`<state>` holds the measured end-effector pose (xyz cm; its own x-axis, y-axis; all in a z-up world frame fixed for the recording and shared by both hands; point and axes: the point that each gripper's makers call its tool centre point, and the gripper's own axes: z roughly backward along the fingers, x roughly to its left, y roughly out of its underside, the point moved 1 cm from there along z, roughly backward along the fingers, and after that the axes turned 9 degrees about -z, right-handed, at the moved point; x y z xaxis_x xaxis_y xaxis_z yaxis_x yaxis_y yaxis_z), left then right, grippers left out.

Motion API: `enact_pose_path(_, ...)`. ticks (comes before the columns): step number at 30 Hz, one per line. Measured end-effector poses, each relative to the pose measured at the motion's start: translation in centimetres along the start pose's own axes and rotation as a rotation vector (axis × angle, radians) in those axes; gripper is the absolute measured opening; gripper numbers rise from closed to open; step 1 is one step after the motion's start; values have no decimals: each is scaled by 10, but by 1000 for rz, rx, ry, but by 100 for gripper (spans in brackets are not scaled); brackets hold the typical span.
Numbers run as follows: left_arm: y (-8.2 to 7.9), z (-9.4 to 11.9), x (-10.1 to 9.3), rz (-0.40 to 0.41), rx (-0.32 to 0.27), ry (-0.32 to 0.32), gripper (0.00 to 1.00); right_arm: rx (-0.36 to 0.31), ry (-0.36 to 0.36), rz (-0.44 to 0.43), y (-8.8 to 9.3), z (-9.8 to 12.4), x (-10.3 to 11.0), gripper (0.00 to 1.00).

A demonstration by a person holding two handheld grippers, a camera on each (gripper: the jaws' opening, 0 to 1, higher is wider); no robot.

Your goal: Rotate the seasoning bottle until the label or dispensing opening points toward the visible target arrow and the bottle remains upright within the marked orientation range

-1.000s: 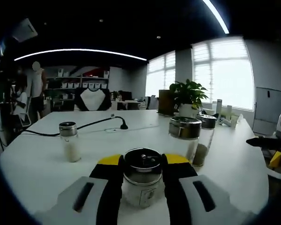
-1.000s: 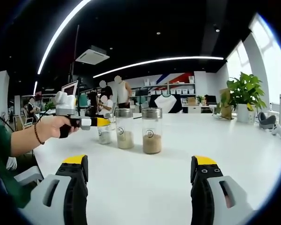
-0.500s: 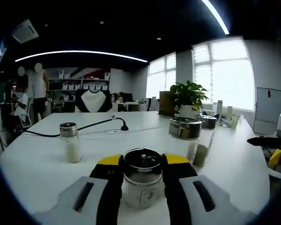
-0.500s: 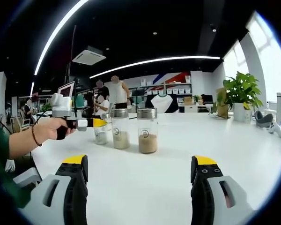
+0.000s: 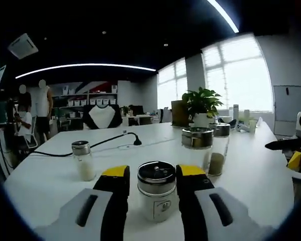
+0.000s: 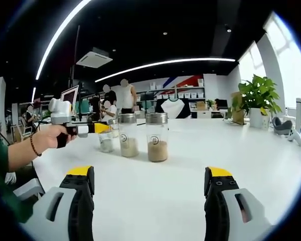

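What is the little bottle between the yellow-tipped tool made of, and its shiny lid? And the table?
The seasoning bottle looks like clear glass or hard plastic: you can see pale contents through its wall, and it carries a small printed label. Its lid seems to be polished metal, since it is silvery and mirrors the room. The table looks like smooth white laminate with a faint sheen. The left tool stands around the bottle.

Left gripper [image 5: 155, 183] has its jaws slightly parted, while right gripper [image 6: 153, 183] holds its jaws wide apart

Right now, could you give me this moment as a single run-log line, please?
left gripper: jaws around seasoning bottle, grip unclear | right gripper: open, empty | bottle upright on white table | target arrow: unseen
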<state>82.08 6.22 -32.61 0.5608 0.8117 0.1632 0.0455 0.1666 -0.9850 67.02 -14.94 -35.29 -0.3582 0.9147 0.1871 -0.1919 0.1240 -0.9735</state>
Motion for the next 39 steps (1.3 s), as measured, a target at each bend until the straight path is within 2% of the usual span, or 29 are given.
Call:
enact_pose_path(8, -10, 20, -6, 19, -25, -3, 38, -4, 3, 1, -2, 2, -1, 93)
enact_pose_path(13, -12, 35, -8, 14, -14, -9, 38, -3, 1, 1, -2, 1, 0, 93)
enact_pose_path(15, -13, 39, 0, 14, -15, -15, 37, -2, -1, 0, -1, 1, 0, 93)
enact_pose_path(22, -14, 54, 7, 19, -21, -42, 36, 1, -7, 3, -1, 1, 2, 93)
enact_pose_path(24, -12, 63, 6, 28, -14, -67, 35, 2, -7, 3, -1, 1, 2, 93)
enact_pose_path(30, -19, 86, 11, 8, -41, -128, 35, 10, 1, 10, 2, 0, 1, 93)
enact_pose_path(35, -15, 94, 19, -3, -11, -189, 37, 1, 3, 12, 1, 0, 2, 93)
enact_pose_path(37, -17, 97, 21, -1, -30, -216, 37, 2, -1, 12, 2, -1, 4, 93)
enact_pose_path(39, -14, 97, 21, -1, -22, -224, 37, 8, -8, 12, 4, -2, 6, 93)
